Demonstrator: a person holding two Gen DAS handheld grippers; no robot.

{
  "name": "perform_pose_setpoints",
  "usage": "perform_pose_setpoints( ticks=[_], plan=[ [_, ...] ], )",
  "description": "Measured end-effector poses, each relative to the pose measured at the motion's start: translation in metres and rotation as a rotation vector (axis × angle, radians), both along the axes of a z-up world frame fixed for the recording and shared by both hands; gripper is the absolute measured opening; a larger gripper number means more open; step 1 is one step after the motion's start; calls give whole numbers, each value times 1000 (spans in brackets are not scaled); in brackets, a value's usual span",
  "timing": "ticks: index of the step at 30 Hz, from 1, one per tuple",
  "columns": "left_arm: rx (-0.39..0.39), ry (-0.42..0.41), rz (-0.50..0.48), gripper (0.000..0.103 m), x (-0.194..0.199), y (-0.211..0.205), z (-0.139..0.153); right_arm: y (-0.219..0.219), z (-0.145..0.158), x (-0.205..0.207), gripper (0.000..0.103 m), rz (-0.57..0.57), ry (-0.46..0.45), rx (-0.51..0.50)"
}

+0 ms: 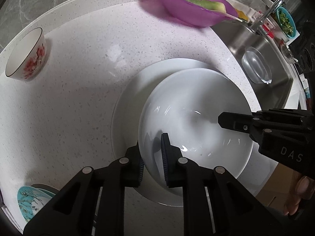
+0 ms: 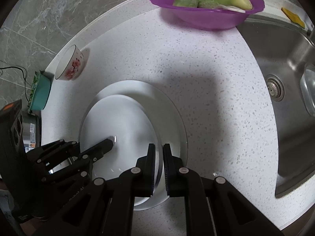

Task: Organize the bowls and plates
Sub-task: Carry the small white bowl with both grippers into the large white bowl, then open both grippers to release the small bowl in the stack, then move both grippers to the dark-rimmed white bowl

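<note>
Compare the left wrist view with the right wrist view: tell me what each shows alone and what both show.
Left wrist only: a teal floral plate, a faucet and a person's hand.

Right wrist only: the sink drain and a teal tub at the counter's end.

Both: the left gripper and right gripper clamped on opposite rims of a white bowl over a white plate, a red-flowered bowl, and a purple bowl.

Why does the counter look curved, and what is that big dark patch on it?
Both views: the fisheye lens bends the speckled counter into an arc. Right wrist view: the patch is a shadow, seemingly of the tools overhead. Left wrist view: small glare streaks on the white bowl.
</note>
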State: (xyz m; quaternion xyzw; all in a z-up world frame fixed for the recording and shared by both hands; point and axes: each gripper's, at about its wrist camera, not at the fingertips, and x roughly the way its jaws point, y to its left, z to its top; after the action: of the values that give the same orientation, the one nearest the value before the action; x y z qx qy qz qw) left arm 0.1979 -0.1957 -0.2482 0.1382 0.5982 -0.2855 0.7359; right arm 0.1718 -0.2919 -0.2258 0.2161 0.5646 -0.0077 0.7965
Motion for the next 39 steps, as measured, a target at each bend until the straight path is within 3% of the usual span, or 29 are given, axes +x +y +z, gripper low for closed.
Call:
perform_pose_setpoints(
  ticks=[9,12,15,17,20,27,29,31,33,34,35,36,38,39],
  plan=[
    [-5,-31,9,15,-1,0,1,-2,-1,0,9,-2,-2,-4],
    [-29,-30,14,21,-2,1,2,-2,-2,0,9,-2,-2,0],
    [-57,-26,0,37,-5,0,4,-2,-4,1,9,1,3,4],
    [-83,-26,-15,56,-9,-3,6,-1,-5,1,9,5,6,3],
    [-108,-63,-26,74,-14,-5,13,1,-3,0,9,7,4,-12],
    [-166,-115,12,81,-12,13,33,-3,6,0,9,2,-22,-46],
    [-174,-121,14,87,-12,16,38,-5,8,0,11,-3,-28,-44],
    [-181,-123,18,88,-12,20,44,-6,12,-2,19,-13,-43,-29],
    [-189,-136,22,89,-13,25,54,-10,20,-7,41,-27,-67,-7],
    [-191,-146,22,97,-13,27,58,-12,25,-10,46,-35,-89,17],
    [-192,-157,24,103,-14,29,63,-14,30,-13,60,-42,-104,28],
    [-193,-173,28,103,-14,33,69,-17,36,-17,75,-54,-122,36],
    [-177,-219,25,103,-13,40,81,-22,47,-22,91,-73,-152,50],
    [-168,-242,18,103,-12,44,87,-26,53,-22,94,-80,-170,67]
  ],
)
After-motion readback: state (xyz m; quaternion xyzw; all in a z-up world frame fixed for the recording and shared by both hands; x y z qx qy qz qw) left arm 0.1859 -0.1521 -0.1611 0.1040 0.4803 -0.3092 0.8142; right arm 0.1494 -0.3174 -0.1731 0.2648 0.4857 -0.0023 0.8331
